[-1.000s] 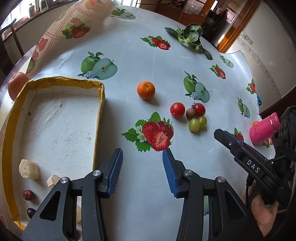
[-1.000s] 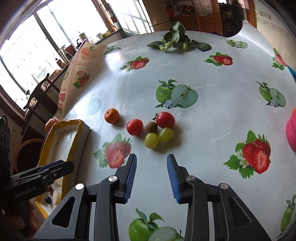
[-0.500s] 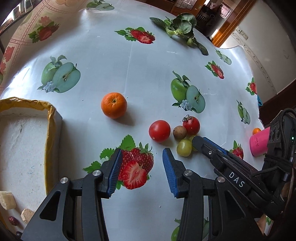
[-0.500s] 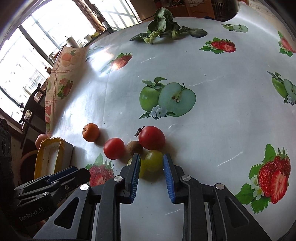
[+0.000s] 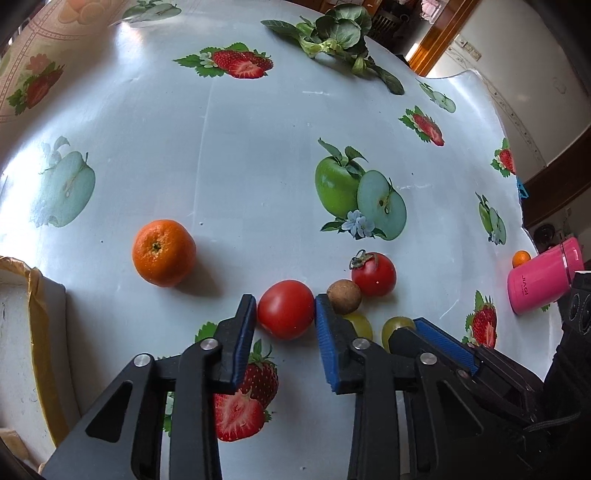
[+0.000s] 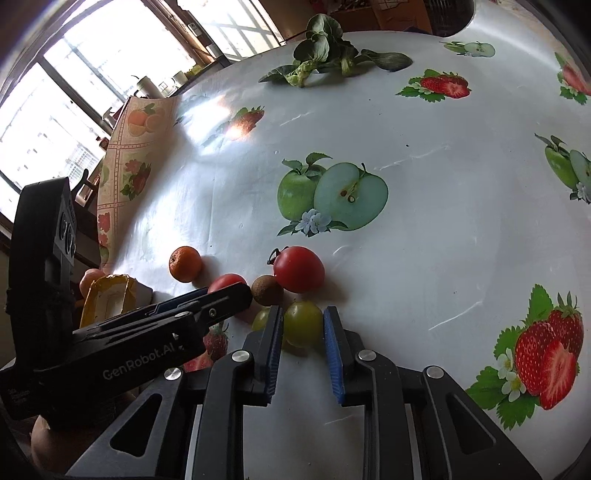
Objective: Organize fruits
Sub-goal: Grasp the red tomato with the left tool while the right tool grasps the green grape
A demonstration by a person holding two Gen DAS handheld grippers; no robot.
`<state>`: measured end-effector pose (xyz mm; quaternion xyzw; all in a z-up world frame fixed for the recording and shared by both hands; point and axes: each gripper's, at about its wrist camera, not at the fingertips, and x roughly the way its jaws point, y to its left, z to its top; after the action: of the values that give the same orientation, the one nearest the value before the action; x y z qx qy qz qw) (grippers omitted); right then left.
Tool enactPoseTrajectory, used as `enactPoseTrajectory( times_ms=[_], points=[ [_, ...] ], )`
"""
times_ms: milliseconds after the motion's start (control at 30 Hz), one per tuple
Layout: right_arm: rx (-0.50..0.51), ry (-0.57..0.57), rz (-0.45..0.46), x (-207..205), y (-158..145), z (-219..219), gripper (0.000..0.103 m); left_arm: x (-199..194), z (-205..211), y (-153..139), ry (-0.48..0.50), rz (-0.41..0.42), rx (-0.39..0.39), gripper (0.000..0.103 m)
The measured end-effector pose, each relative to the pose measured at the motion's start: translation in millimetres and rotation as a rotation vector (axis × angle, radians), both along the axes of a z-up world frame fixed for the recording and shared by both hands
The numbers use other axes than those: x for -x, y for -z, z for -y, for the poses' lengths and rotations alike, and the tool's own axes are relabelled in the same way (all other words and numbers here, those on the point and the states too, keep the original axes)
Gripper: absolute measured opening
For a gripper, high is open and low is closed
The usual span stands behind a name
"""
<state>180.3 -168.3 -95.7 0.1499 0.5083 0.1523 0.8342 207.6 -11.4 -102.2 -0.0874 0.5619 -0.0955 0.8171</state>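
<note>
A cluster of small fruit lies on the fruit-print tablecloth. My left gripper (image 5: 285,301) has its jaws closing, both blue pads touching the sides of a red tomato (image 5: 285,309). My right gripper (image 6: 303,310) is shut on a green grape (image 6: 303,324) that rests on the cloth. Beside them sit a stemmed red tomato (image 6: 299,268), a brown round fruit (image 6: 266,290) and a second green grape (image 6: 261,319), half hidden by the finger. A mandarin (image 5: 163,253) lies apart to the left. The yellow-rimmed foam tray (image 5: 40,332) is at the left edge.
Leafy greens (image 5: 332,33) lie at the far side of the table. A pink cup (image 5: 543,280) lies on its side at the right edge with a small orange fruit (image 5: 521,257) behind it. A peach-coloured fruit (image 6: 90,278) sits behind the tray.
My left gripper came right from beside the tray, sank, and narrowed around the red tomato. My right gripper pushed forward and down to the green grape and closed on it.
</note>
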Motion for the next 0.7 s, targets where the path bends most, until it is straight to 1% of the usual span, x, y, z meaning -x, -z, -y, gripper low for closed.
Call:
enactPoseTrajectory(
  times_ms=[133, 300, 467, 700],
  points=[
    [-0.018, 0.018, 0.01, 11.9, -6.2, 8.5, 0.022, 7.9, 3.1, -1.9, 0.02, 0.005, -0.036, 0.028],
    [-0.013, 0.021, 0.033, 23.7, -18.7, 11.7, 0.022, 27.5, -7.8, -7.9, -0.005, -0.002, -0.023, 0.028],
    [-0.001, 0.007, 0.052, 36.5, -31.6, 8.2, 0.022, 52.7, -19.8, -24.1, -0.036, 0.02, -0.027, 0.028],
    [0.001, -0.032, 0.077, 60.2, -49.5, -8.6, 0.023, 88.6, -40.0, -49.0, -0.082, 0.063, -0.032, 0.028]
  ],
)
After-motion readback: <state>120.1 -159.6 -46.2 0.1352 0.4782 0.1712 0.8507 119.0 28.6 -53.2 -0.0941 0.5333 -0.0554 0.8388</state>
